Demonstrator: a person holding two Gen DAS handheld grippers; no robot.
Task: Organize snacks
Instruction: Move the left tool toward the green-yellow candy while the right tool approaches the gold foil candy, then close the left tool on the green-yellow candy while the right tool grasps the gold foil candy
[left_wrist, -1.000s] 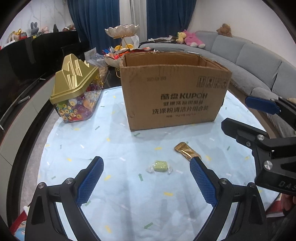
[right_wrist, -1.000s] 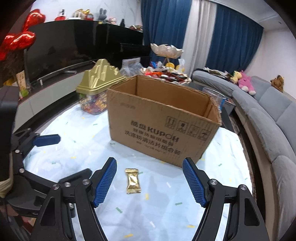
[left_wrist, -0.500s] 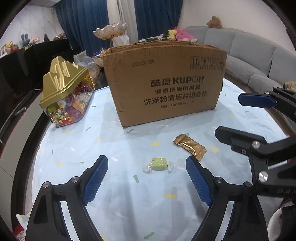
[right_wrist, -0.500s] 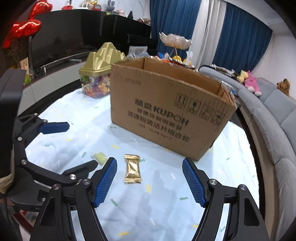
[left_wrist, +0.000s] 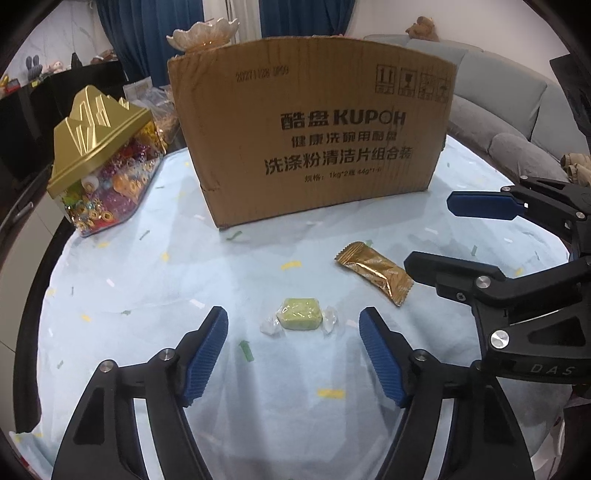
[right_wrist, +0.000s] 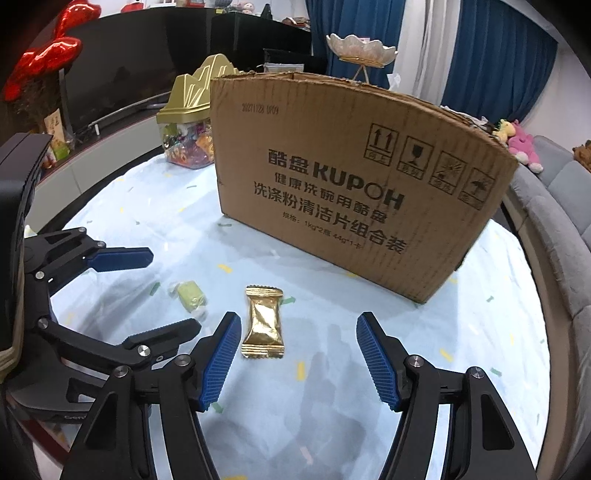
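A green wrapped candy (left_wrist: 298, 318) lies on the light blue tablecloth, between and just ahead of the tips of my open left gripper (left_wrist: 293, 325). It also shows in the right wrist view (right_wrist: 190, 296). A gold foil snack packet (left_wrist: 375, 272) lies to its right; in the right wrist view the packet (right_wrist: 263, 322) lies just ahead of my open right gripper (right_wrist: 297, 332), nearer its left finger. Both grippers are low over the cloth and empty. An open cardboard box (left_wrist: 310, 129) stands behind the snacks, also seen in the right wrist view (right_wrist: 354, 181).
A clear candy jar with a gold lid (left_wrist: 101, 166) stands left of the box. A white flower-shaped stand (right_wrist: 362, 50) is behind the box. A grey sofa (left_wrist: 517, 110) runs along the right. The round table's edge (left_wrist: 33, 280) curves at the left.
Both grippers have come down and forward toward the cloth. The green candy now sits between the left fingertips and the gold packet is closer to the right gripper. Neither snack has moved.
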